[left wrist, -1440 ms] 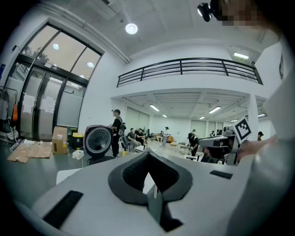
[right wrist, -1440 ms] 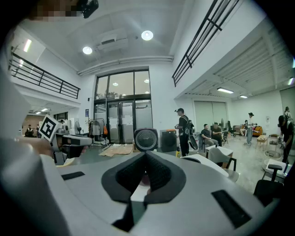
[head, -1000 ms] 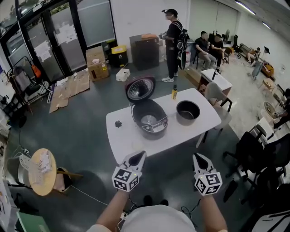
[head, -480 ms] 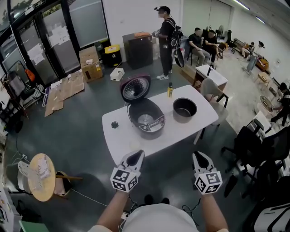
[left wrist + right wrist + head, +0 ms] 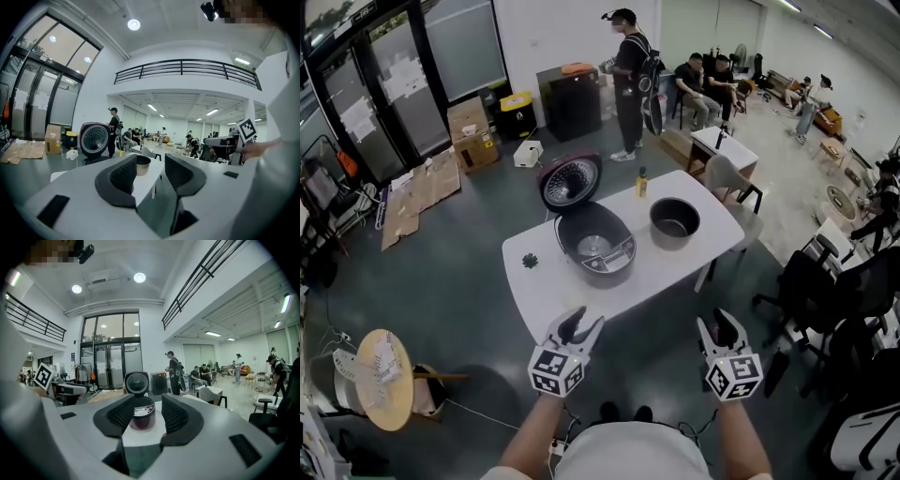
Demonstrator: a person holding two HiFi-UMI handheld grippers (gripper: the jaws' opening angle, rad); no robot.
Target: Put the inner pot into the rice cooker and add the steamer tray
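The rice cooker [image 5: 593, 246] stands on the white table [image 5: 553, 295] with its round lid [image 5: 569, 181] tipped up behind it and its cavity bare. The dark inner pot [image 5: 675, 222] sits apart to its right on the same table. Both grippers hover short of the table's near edge, well away from either. My left gripper [image 5: 581, 322] has its jaws opening with nothing between them; the pot [image 5: 142, 165] shows far off through its gap. My right gripper [image 5: 721, 322] is opening too, empty, pointing level at the cooker [image 5: 141, 416]. I can make out no steamer tray.
A small bottle [image 5: 641, 182] stands at the table's far edge and a small dark object [image 5: 530, 262] lies at its left end. Black chairs [image 5: 825, 291] crowd the right. A round wooden stool [image 5: 377, 366] is at the left. People stand and sit at the back.
Both grippers' jaws have gone from shut to spread apart. The hands have hardly shifted; the head view has swung so the table sits a bit further left and higher.
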